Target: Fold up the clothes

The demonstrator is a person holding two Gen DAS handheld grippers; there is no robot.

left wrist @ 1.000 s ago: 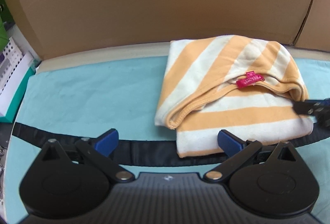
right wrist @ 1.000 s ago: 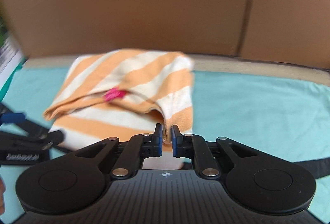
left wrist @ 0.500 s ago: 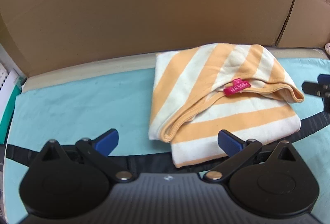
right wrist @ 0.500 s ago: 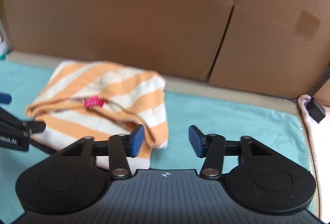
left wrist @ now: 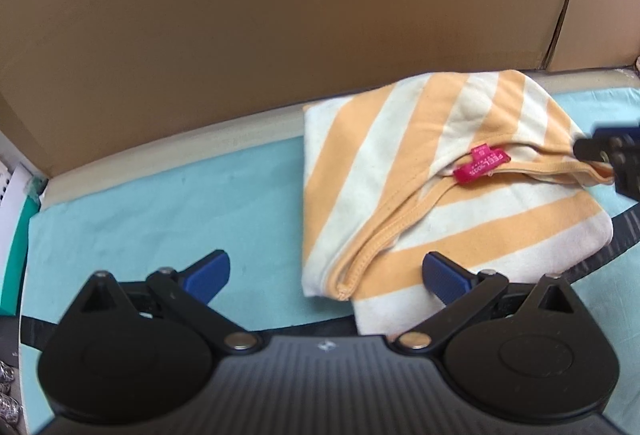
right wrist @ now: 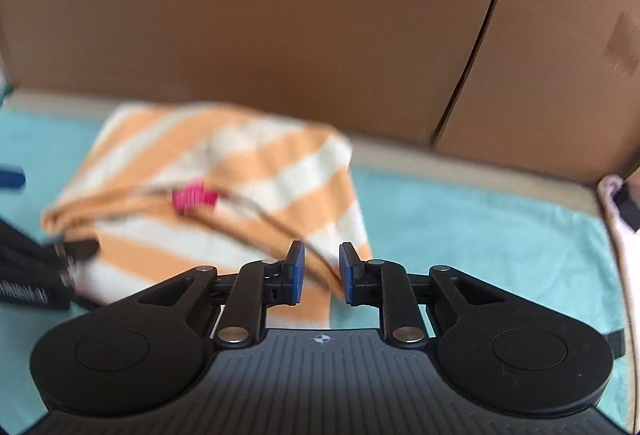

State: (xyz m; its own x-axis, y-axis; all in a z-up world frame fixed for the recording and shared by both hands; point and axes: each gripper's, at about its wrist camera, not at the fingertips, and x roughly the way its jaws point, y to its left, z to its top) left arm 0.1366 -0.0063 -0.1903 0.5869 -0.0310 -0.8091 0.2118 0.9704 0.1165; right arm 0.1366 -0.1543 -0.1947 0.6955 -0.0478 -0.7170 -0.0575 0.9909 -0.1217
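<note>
Folded striped shirt (left wrist: 452, 195) on teal cloth (left wrist: 160, 211)
Left gripper (left wrist: 325, 273) jaws wide apart, empty; right gripper (right wrist: 321, 273) jaws closing, nothing clamped

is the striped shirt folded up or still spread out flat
Folded: the orange-and-white striped shirt lies as a compact layered bundle, neckline doubled over beside its pink label.

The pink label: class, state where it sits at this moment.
In the left wrist view the pink label lies right of centre, inside the neckline of the folded striped shirt, on the teal mat.
</note>
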